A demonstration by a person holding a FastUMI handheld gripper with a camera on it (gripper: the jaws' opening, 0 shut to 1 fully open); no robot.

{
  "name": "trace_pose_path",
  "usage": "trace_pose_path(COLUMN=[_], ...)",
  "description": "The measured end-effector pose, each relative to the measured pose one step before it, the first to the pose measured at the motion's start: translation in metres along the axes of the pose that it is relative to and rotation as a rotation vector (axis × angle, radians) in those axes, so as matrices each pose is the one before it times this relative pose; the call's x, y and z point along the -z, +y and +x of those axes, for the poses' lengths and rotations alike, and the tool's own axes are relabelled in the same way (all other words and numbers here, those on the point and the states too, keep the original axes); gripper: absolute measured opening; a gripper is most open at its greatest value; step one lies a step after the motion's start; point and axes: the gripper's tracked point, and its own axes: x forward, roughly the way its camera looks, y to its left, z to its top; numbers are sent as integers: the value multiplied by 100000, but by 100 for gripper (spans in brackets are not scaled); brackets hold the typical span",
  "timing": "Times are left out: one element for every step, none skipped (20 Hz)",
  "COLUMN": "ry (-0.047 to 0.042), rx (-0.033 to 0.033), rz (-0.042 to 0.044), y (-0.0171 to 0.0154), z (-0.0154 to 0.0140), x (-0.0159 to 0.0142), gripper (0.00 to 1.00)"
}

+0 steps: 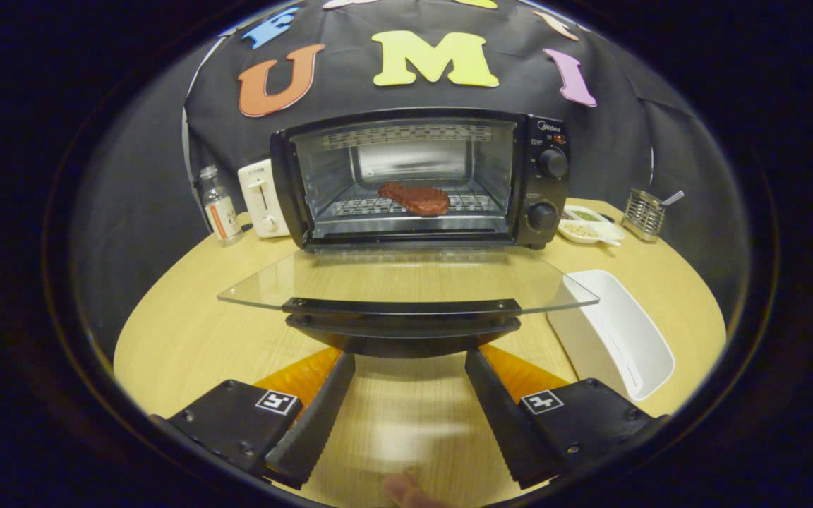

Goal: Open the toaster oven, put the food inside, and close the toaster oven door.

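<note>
Gripper (406,367) jaws apart, tips hidden beneath black door handle (404,326) at 12 o'clock; reddish-brown steak (415,198) seen inside black toaster oven (420,178).

gripper (408,360): two long wedge-shaped fingers with ribbed inner faces
finger mounts: flat blocks with rounded corners, small screws at the corners
markings: one square coded tag on each mount
finger bases: glossy angled panels

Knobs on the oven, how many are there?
2. One knob sits on the toaster oven control panel beside the open door; the other knob is right below it.
</note>
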Motion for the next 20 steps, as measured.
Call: trace_pose_path(ry=[-845,-996,-952,-912,-1082,-1261,-1372,-1300,-1256,-1113,-826,-922,-791,-709,-756,-736,-703,-522,-685,-820], rx=[686,225,-248,168,368,423,432,482,462,223,226,466,467,430,389,217,285,323,571,666], rz=[-346,-422,-649,-819,-860,-876,-643,-294,-41,-154,-322,-150,-195,-375,-257,-181,-242,-568,-571,-527], y=[-193,-3,70,-101,-119,-100,-147,-176,-226,-87,-127,-214,-157,-202,-159,-222,-92,-155,-233,233], z=[-6,-59,-35,33,-23,-48,10,43,69,58,84,113,163,186,181,172,264,110,206,127], x=[-479,-493,-602,-521,-614,-703,-647,-722,-660,-671,-680,-722,-605,-677,-668,-681,-572,-710,-598,-2], gripper=[100,100,100,100,100,100,100,100,100,100,100,100,100,100,100,100,100,100,100,100])
